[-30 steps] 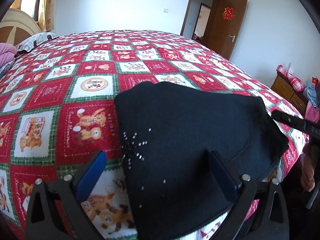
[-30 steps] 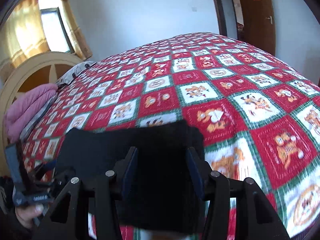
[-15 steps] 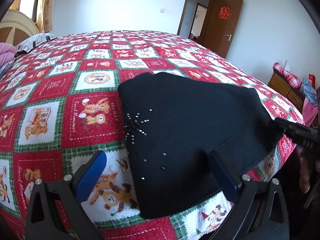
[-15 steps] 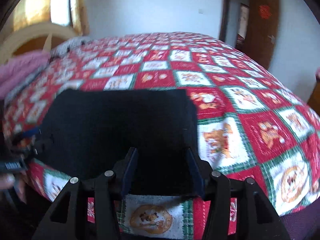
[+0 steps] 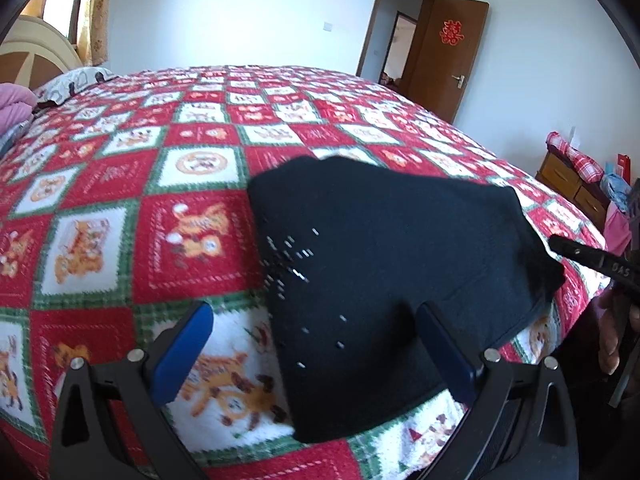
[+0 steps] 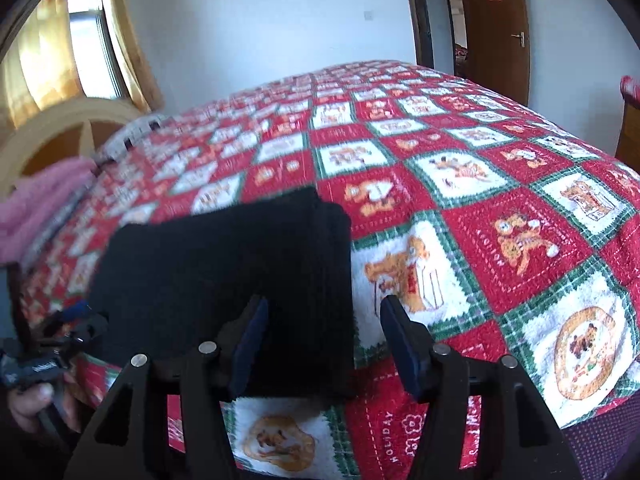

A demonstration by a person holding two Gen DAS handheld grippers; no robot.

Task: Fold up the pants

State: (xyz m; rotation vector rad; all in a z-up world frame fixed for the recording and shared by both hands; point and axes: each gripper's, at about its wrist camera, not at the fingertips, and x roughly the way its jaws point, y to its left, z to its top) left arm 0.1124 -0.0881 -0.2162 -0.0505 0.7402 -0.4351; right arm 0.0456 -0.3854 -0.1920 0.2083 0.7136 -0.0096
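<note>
Right tool (image 6: 320,344) jaws opening, pants (image 6: 224,280) edge btwn pads but let go; I've backed off vs half a sec ago. Left tool (image 5: 316,344) wide open, holds nothing. Pants lie folded on bed (image 6: 500,200), near edge. Fold prob. done.

This is a bedroom in a home. Ahead of the grippers lies a wide bed (image 5: 120,184) under a red, white and green quilt with cartoon squares, with a curved wooden headboard (image 6: 60,136) and a curtained window (image 6: 80,48) to the far left. Far right stand a brown door (image 5: 452,56) with a red paper ornament and a low wooden dresser (image 5: 568,188).
</note>
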